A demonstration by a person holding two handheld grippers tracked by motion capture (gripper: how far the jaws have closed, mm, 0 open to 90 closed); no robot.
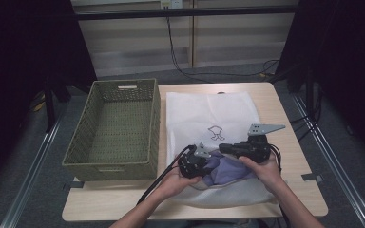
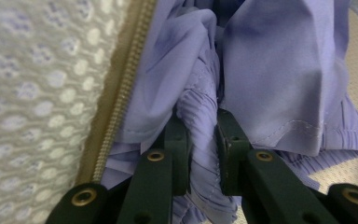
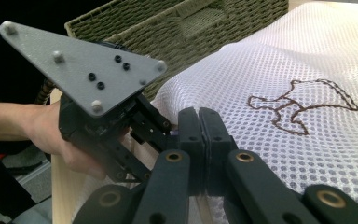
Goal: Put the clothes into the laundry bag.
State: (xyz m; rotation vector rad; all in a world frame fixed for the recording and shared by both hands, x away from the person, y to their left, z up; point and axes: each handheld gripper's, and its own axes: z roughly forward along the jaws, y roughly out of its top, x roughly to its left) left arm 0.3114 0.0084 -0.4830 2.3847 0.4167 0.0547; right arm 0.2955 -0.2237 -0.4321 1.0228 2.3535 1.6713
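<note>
A white mesh laundry bag (image 1: 209, 111) with a dark outline drawing (image 1: 215, 133) lies flat on the table. A purple garment (image 1: 228, 171) bulges out of its near opening. My left gripper (image 1: 204, 164) is shut on a pleated fold of this garment (image 2: 270, 70), right beside the bag's zipper (image 2: 121, 93). My right gripper (image 1: 222, 148) points left over the opening, jaws pressed together (image 3: 198, 140) on the edge of the mesh bag (image 3: 279, 60). The left gripper (image 3: 165, 128), with its grey plate, sits just ahead of them.
An empty woven green basket (image 1: 111, 168) stands to the left of the bag, its wall (image 3: 191, 23) close behind the left hand. The wooden table (image 1: 304, 199) ends a short way in front of both hands. Cables run across the floor beyond the table.
</note>
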